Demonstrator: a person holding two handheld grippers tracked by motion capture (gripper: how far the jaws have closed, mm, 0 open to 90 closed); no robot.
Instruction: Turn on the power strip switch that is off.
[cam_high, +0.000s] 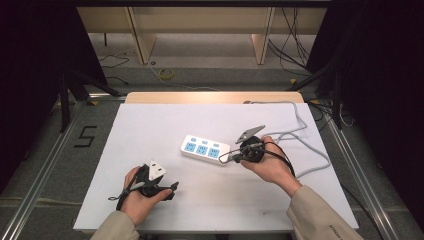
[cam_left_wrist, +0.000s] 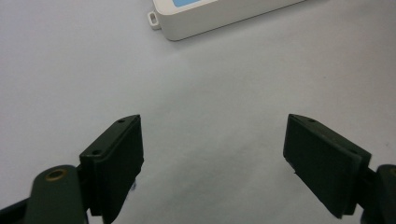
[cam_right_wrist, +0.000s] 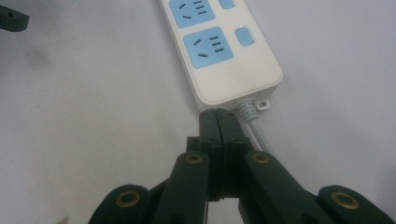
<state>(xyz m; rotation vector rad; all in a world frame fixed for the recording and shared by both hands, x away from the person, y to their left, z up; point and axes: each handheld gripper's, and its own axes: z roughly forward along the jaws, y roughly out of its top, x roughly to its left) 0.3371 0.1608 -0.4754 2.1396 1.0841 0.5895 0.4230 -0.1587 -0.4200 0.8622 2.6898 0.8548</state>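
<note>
A white power strip (cam_high: 205, 148) with blue sockets lies flat in the middle of the white table top (cam_high: 150, 130). My right gripper (cam_high: 227, 159) points at the strip's right end. In the right gripper view this gripper (cam_right_wrist: 222, 116) is shut with nothing between its jaws. Its tips sit right at the end of the strip (cam_right_wrist: 224, 51), beside the grey cord (cam_right_wrist: 252, 123) that leaves it. A small red light glows next to one switch. My left gripper (cam_high: 170, 189) rests near the front left of the table. Its own view shows the gripper (cam_left_wrist: 212, 158) wide open and empty, with the strip (cam_left_wrist: 210, 16) some way ahead.
The strip's grey cord (cam_high: 300, 135) loops over the table's right side and runs off the back edge. Black gripper cables trail by each hand. Around the table are a metal floor frame, dark curtains and wooden furniture legs behind.
</note>
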